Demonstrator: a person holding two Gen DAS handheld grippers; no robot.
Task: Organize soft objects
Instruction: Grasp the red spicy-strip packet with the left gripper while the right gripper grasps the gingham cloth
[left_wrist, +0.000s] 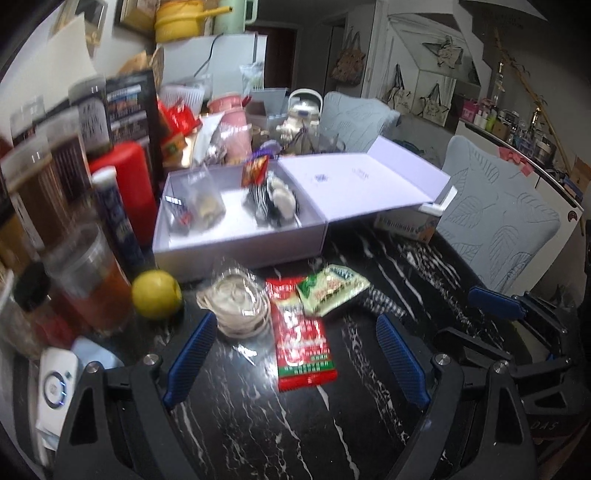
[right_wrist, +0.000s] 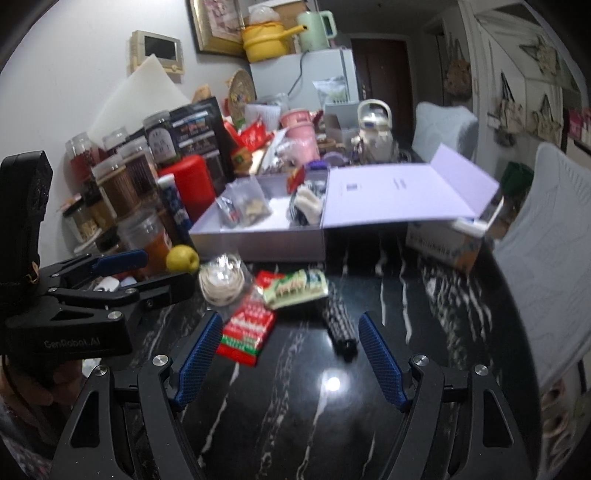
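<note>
While both tongs hang spread and empty, left gripper (left_wrist: 295, 350) is nearer: red packet (left_wrist: 301, 339) lies flat on the table (left_wrist: 369, 424) between its fingers, long axis 12-to-6; right gripper (right_wrist: 288, 354) sees it at 11 o'clock.

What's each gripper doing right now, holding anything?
Left gripper: open, empty, above the red packet.
Right gripper: open, empty, above the table.
</note>
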